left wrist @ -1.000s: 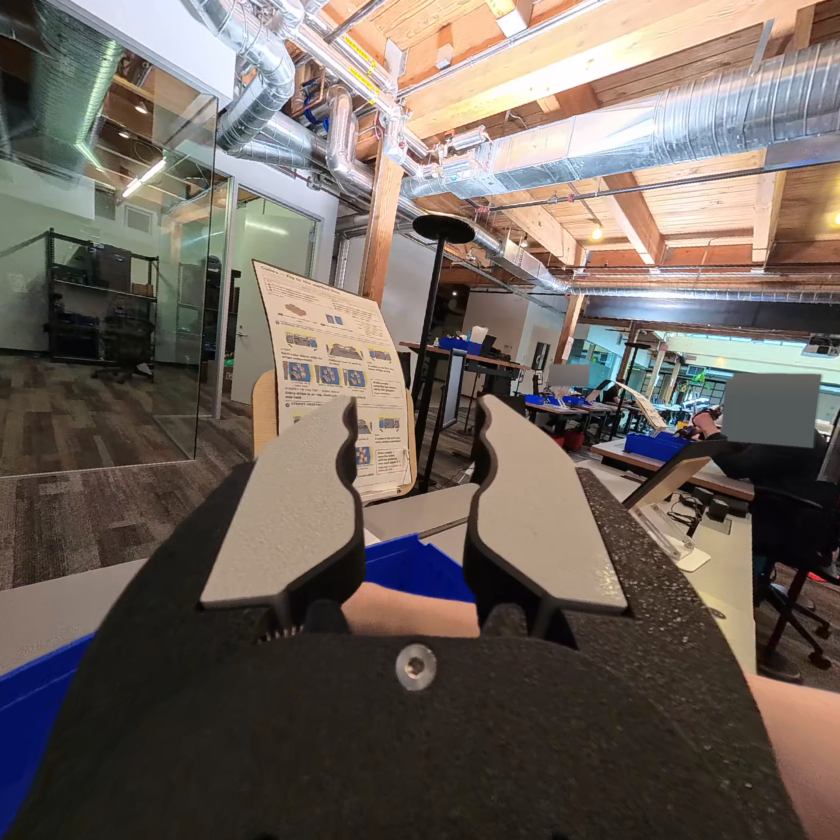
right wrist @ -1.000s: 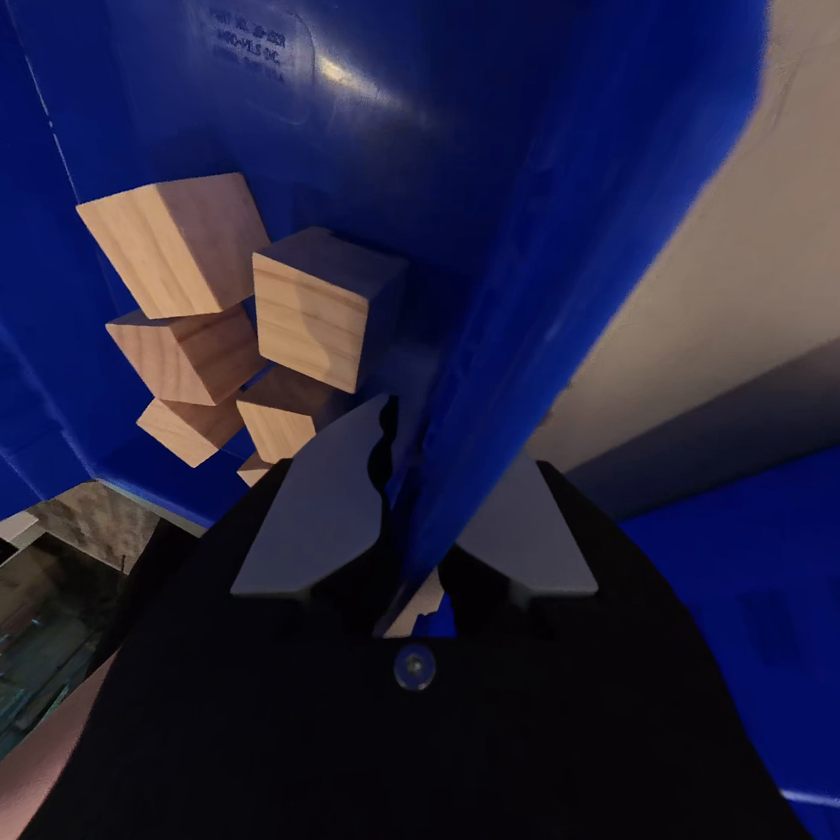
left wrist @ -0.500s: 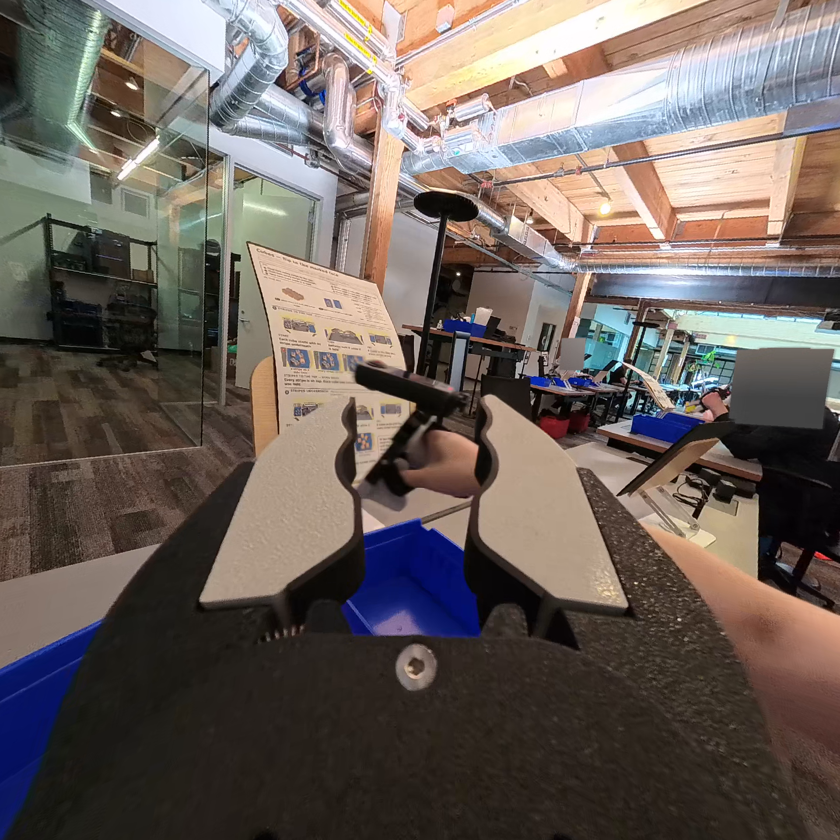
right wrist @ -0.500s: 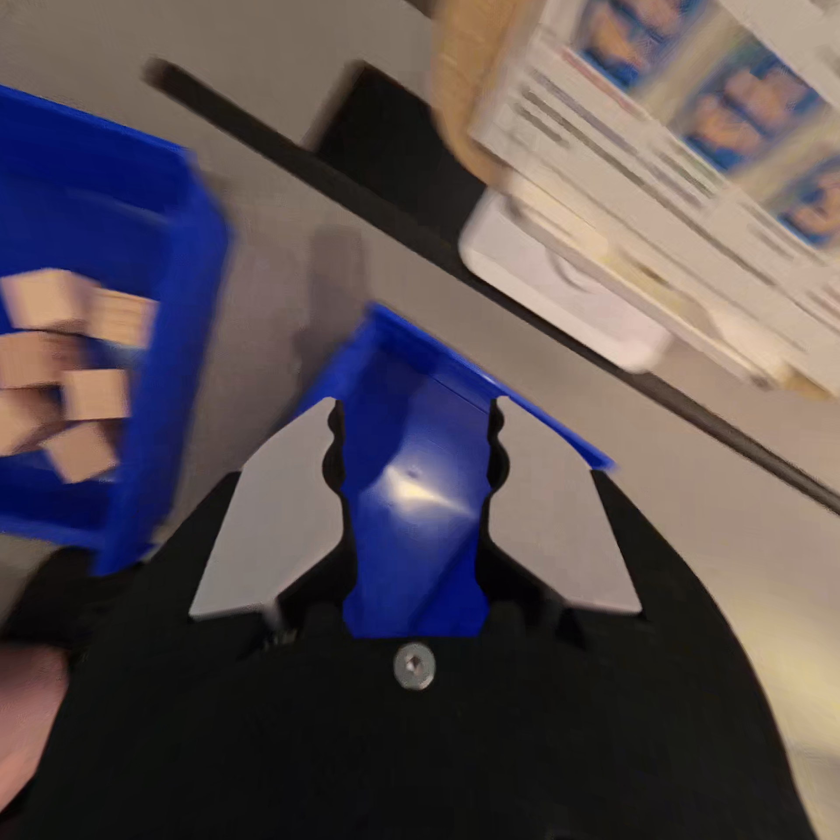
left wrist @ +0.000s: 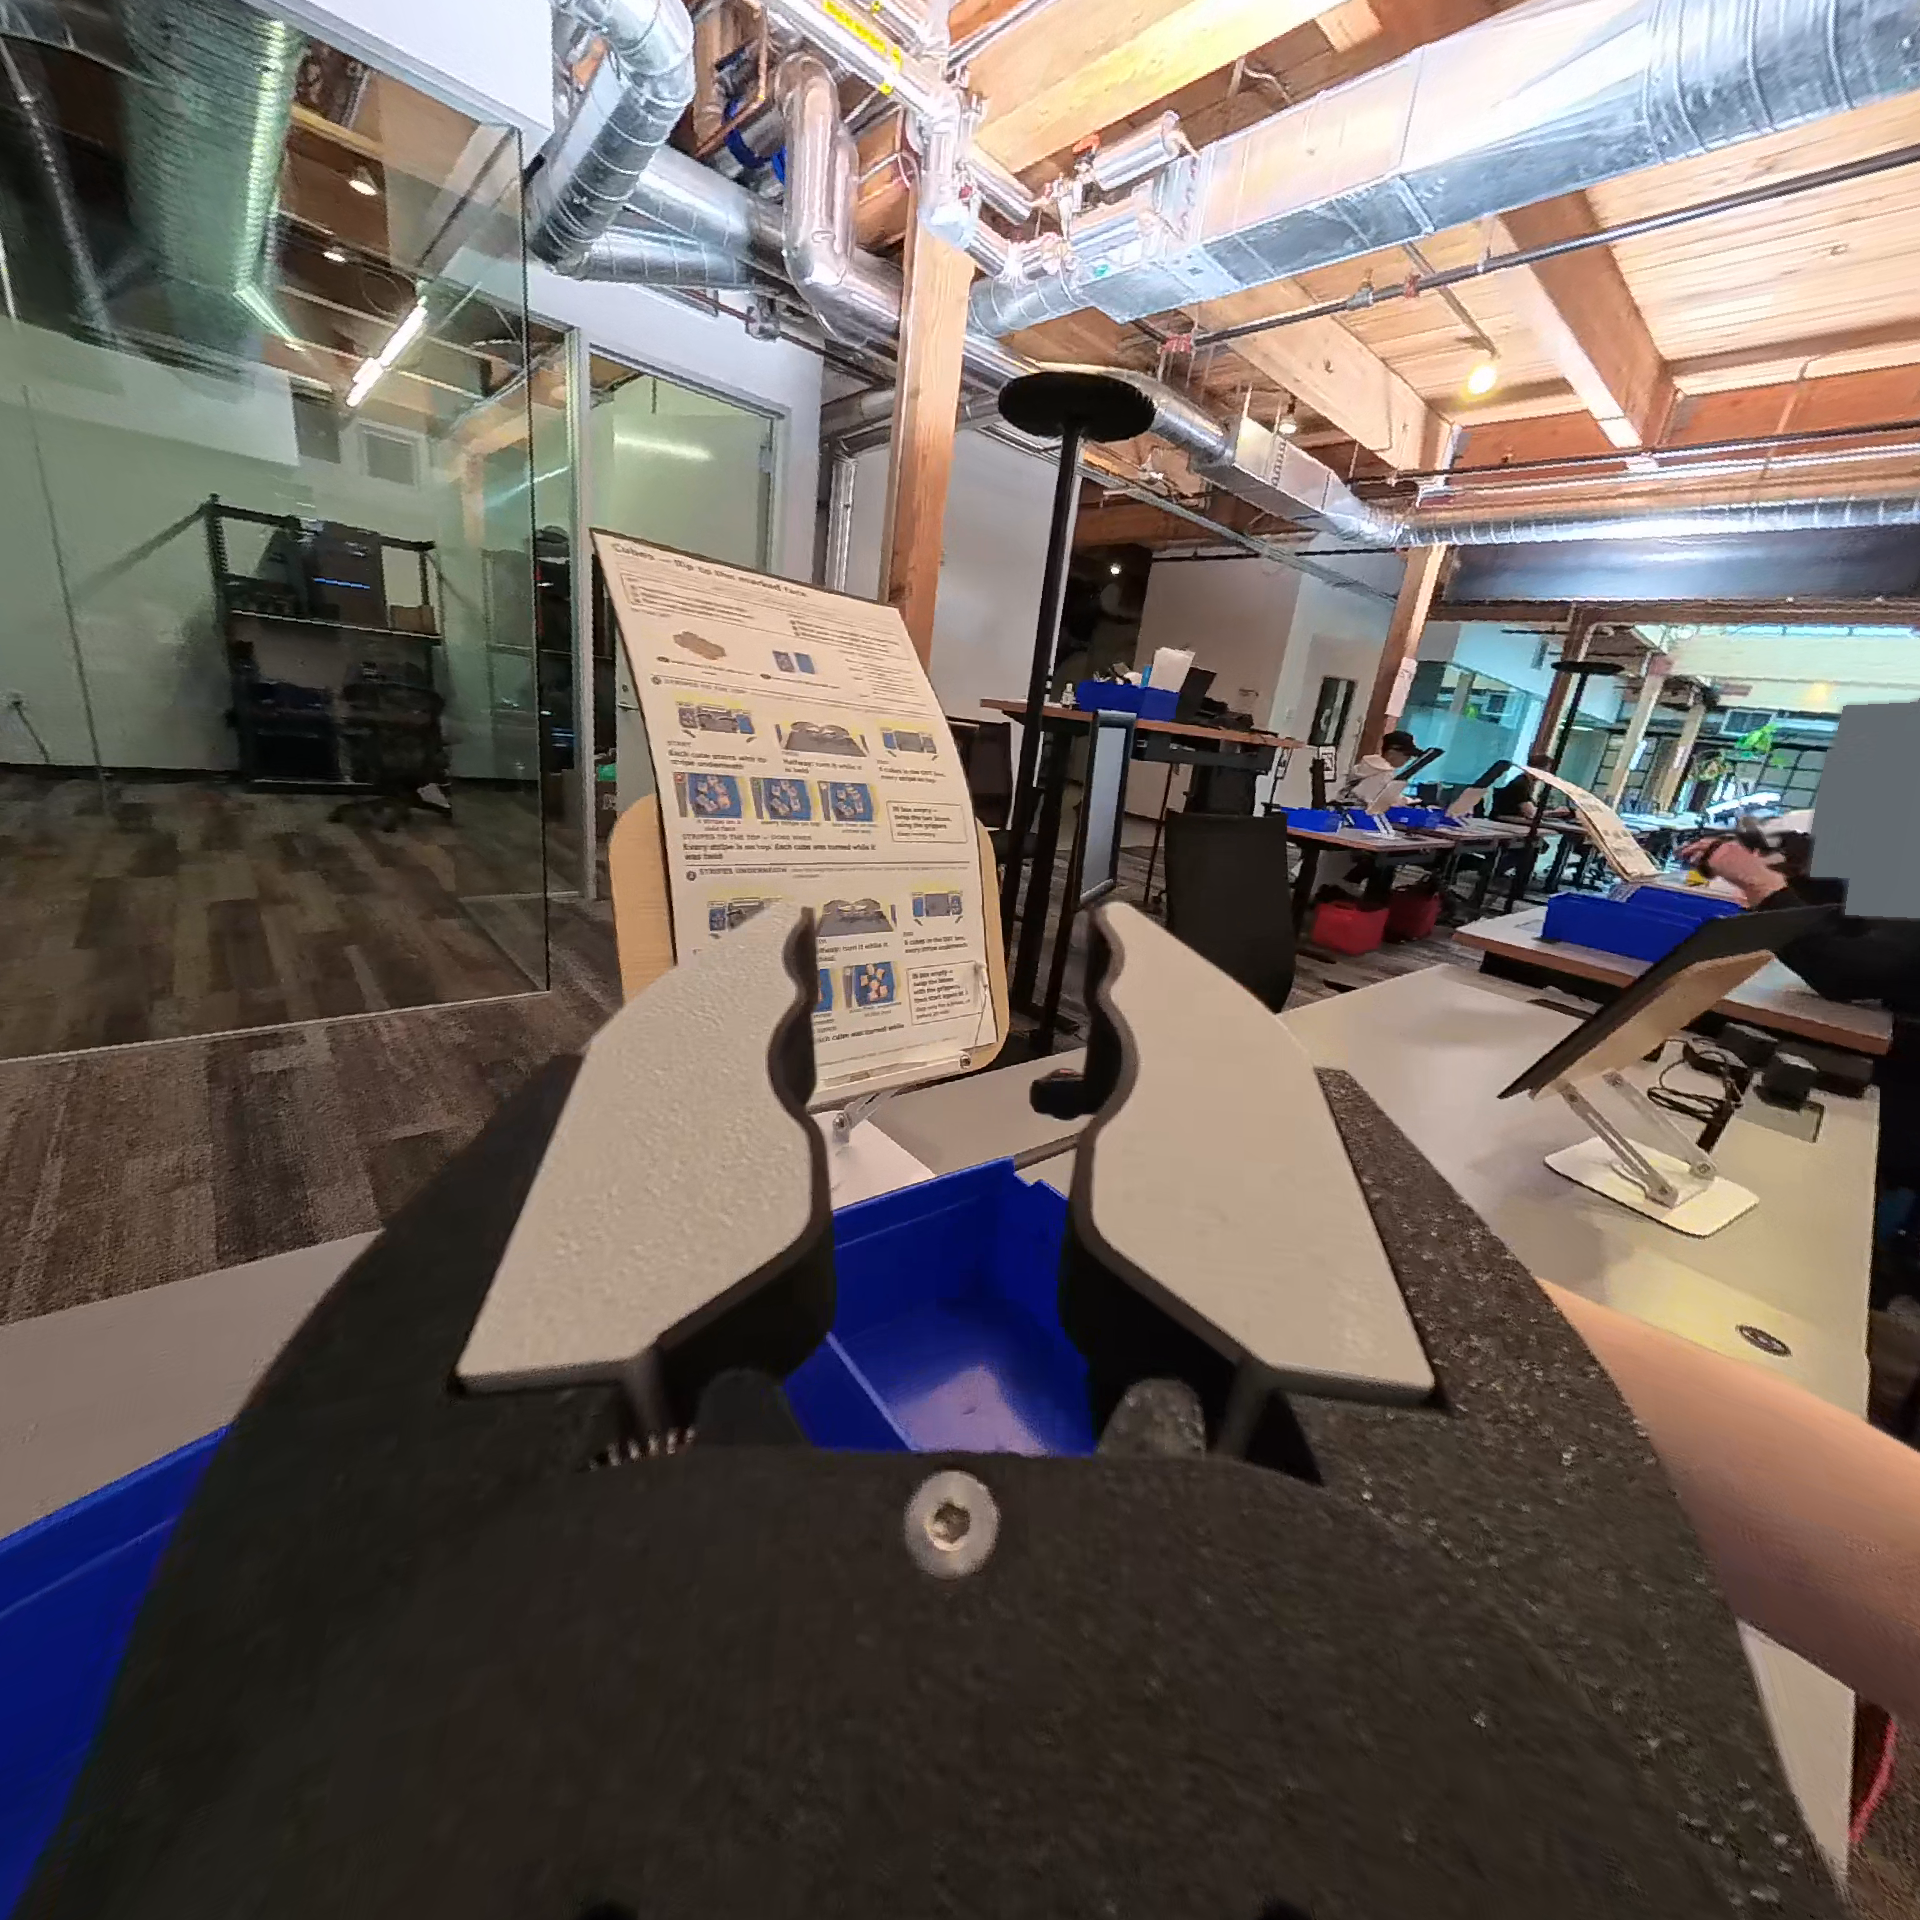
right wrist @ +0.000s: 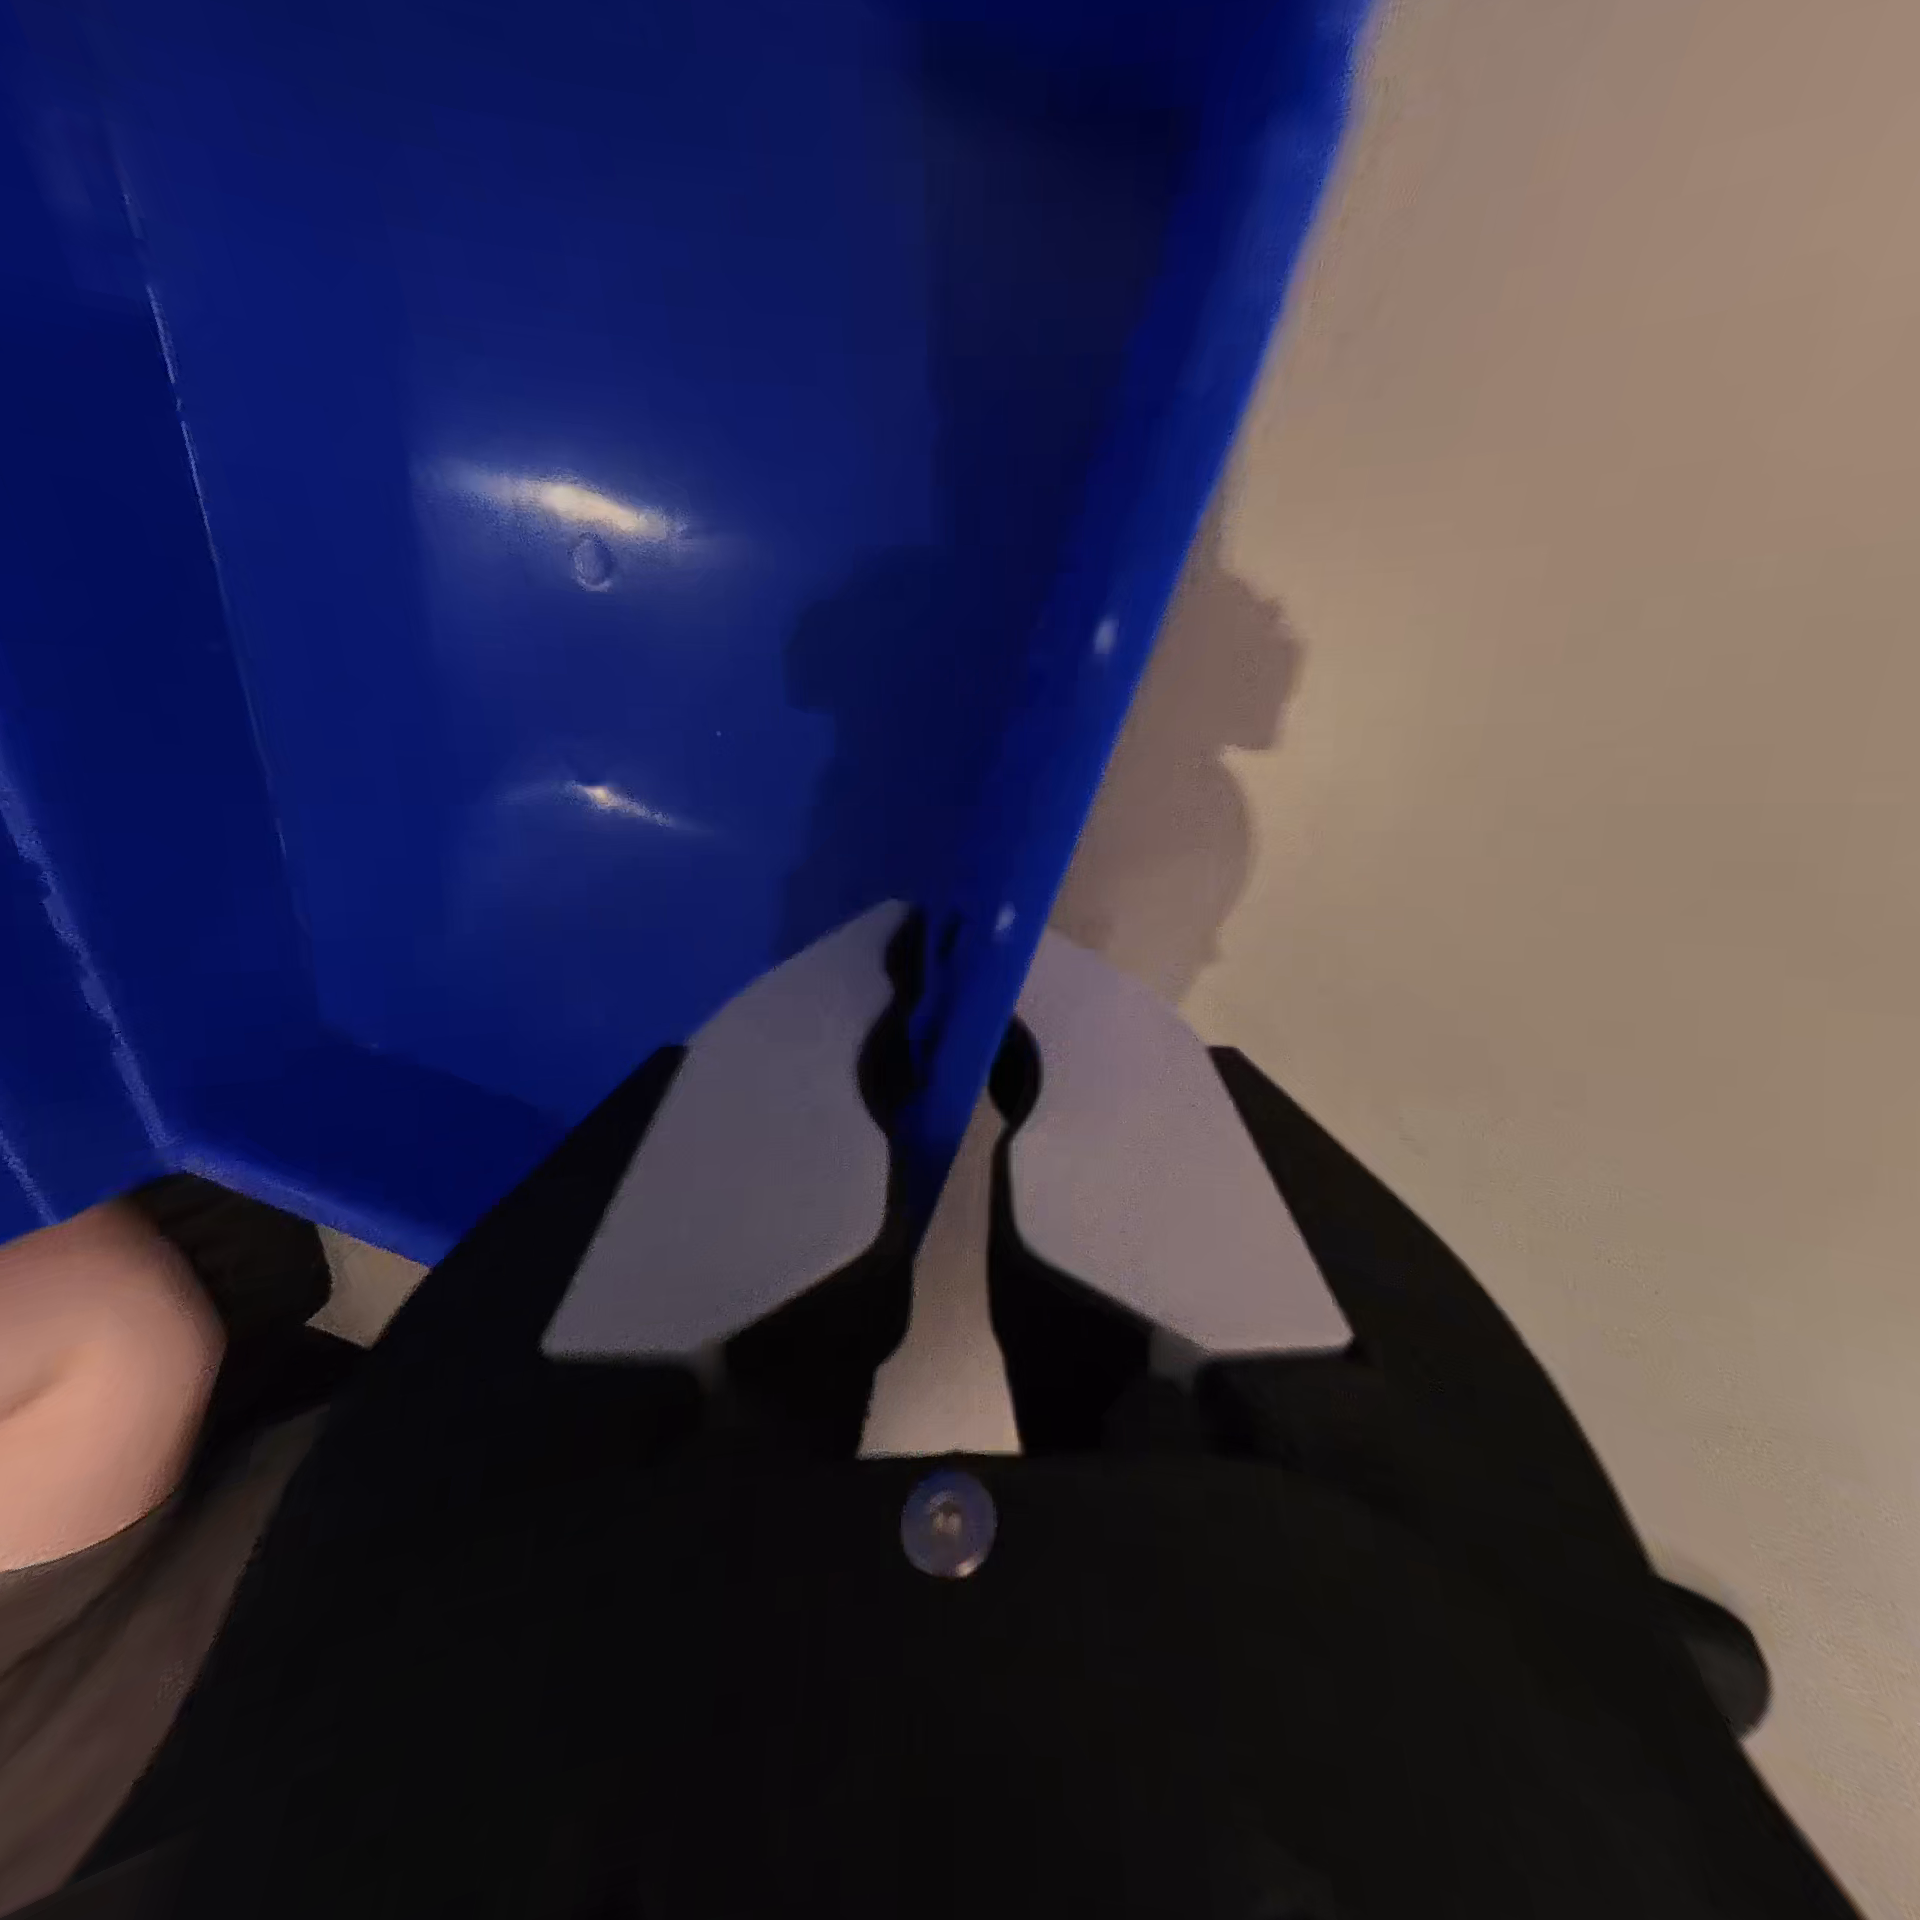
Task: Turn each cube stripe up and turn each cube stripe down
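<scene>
No cube shows in either view. My right gripper [right wrist: 971, 966] is shut on the right side wall of a blue bin [right wrist: 540, 520], whose inside shows no cubes. The wall runs up between the two grey fingers [right wrist: 769, 1143]. My left gripper [left wrist: 951, 935] is open and holds nothing, raised above the table and pointing out into the room. Below it, between its fingers, lies a blue bin [left wrist: 935, 1340] with a bare floor. The rim of a second blue bin [left wrist: 62, 1621] shows at the lower left.
An instruction sheet on a stand [left wrist: 810, 790] stands beyond the bin. The grey table [left wrist: 1455, 1081] runs right to a tablet stand [left wrist: 1642, 1039]. A person's arm [left wrist: 1714, 1507] crosses the lower right, and a hand [right wrist: 94, 1351] shows by the bin. Bare table [right wrist: 1558, 727] lies right of the bin.
My right gripper let go of the wall of the bin with cubes, swung open across to the cube-free bin, and has shut on that bin's wall. My left gripper stayed open.
</scene>
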Tool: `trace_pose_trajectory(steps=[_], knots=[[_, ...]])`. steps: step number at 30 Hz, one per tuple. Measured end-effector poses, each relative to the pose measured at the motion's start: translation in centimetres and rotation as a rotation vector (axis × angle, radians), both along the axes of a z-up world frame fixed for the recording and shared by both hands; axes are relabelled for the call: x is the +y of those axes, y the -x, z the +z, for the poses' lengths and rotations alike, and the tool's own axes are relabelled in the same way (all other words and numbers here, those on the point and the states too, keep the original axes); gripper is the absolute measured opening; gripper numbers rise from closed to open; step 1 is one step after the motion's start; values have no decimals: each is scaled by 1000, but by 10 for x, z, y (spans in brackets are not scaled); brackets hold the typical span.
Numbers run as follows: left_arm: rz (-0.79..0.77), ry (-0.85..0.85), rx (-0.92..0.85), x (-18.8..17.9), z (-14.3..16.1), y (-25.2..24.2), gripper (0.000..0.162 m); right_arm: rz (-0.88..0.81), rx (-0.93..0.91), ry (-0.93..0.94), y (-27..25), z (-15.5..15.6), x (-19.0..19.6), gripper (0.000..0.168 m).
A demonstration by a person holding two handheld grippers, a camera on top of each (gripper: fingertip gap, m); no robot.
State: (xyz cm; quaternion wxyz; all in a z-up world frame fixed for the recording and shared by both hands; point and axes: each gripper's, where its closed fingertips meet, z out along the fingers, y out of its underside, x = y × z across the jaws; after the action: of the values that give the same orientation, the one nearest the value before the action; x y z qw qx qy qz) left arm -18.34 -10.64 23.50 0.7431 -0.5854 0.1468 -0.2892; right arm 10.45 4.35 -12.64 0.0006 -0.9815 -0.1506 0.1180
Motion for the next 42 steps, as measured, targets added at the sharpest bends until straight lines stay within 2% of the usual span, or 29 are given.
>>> trace_pose_trajectory(steps=[1,6,11,19,30,35,39,42], knots=[[1,2,9,1,0,-3,49,9,-8,1,-4,0,2,10],[0,16,63,6,-4,-20,49,17,-9,14,-28,0,13,8],[-2,20,97,12,-6,-35,48,-7,-7,20,-73,-1,24,7],[66,67,203,32,-19,-55,48,-91,-22,21,-193,-2,37,7],[45,138,376,60,-48,-113,48,-228,-47,15,-351,-4,29,7],[71,168,422,73,-59,-123,48,-274,-13,5,-383,-5,24,7],[91,195,439,79,-65,-123,48,-216,-36,-31,-386,-5,24,8],[120,200,448,79,-65,-117,49,-176,-129,-132,-396,2,32,27]])
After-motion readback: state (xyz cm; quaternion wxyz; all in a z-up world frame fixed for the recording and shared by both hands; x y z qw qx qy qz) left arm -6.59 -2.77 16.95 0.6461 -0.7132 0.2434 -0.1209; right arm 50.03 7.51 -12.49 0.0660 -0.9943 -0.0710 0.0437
